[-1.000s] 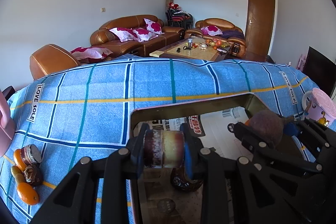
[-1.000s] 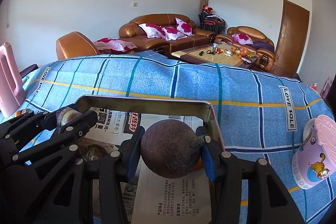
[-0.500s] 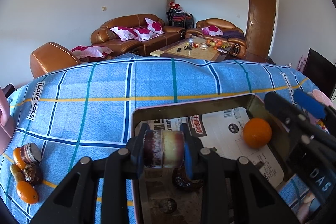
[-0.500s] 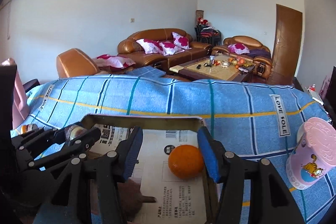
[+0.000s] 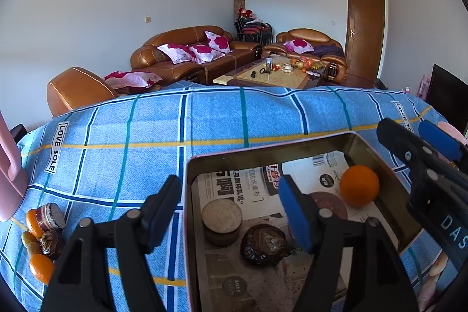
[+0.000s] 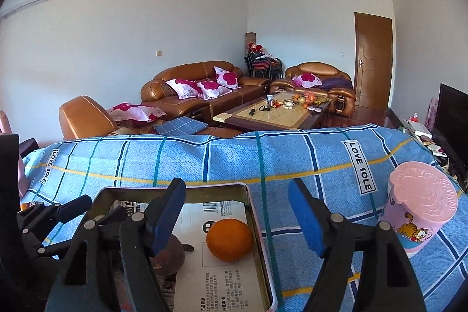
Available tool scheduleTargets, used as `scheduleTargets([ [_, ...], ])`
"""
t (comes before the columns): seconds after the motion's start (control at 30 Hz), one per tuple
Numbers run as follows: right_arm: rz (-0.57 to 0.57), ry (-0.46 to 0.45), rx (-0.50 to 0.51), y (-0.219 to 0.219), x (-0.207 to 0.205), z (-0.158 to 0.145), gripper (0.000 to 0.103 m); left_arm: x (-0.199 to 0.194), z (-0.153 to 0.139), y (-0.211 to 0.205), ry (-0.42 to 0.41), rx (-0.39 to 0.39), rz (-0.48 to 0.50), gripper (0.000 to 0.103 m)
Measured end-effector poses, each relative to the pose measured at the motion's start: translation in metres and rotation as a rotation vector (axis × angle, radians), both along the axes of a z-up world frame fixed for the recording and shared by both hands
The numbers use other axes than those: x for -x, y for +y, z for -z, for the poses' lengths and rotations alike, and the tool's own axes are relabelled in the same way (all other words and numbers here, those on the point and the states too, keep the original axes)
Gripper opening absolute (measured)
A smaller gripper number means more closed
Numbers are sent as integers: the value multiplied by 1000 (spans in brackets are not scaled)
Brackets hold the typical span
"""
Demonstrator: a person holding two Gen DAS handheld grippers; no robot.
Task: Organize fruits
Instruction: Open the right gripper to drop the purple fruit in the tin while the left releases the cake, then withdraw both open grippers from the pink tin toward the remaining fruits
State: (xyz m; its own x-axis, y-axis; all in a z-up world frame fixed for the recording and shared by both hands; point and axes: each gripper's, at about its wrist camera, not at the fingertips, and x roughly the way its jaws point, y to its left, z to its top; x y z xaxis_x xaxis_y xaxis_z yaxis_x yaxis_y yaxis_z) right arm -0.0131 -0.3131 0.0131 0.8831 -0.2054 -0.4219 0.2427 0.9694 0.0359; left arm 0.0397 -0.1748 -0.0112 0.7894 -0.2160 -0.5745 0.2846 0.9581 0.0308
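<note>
Landmark: we place everything by the tin tray [image 5: 380,163].
Left of tray: we count several fruits [image 5: 41,236] on the cloth [image 5: 122,136], still to move.
In tray: we see a cut piece [image 5: 221,217], a dark fruit [image 5: 264,244], an orange [image 5: 359,185].
Left gripper [image 5: 231,195]: jaws opening, nothing between.
Right gripper [image 6: 237,212]: jaws opening, empty.
Writing: "LOVE SOLE" on the cloth; "DAS" on the right gripper.
</note>
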Motion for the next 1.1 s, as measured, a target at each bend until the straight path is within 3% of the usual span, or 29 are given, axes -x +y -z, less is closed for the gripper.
scheduleTargets([
  [0.2, 7, -5, -1, -1, 0, 0, 74, 4, -4, -1, -29, -10, -3, 93],
  [0.4, 24, -25, 3, -2, 3, -1, 74, 7, -7, 1, -53, -8, -27, 101],
  [0.73, 71, -96, 92, 4, 12, -6, 76, 14, -7, 2, -71, -48, -70, 103],
  [0.83, 73, -100, 76, 2, 13, -4, 83, 21, -8, 3, -88, -49, -69, 103],
  [1.1, 89, -113, 64, 3, 17, -1, 83, 30, -9, 13, -75, -29, -69, 103],
])
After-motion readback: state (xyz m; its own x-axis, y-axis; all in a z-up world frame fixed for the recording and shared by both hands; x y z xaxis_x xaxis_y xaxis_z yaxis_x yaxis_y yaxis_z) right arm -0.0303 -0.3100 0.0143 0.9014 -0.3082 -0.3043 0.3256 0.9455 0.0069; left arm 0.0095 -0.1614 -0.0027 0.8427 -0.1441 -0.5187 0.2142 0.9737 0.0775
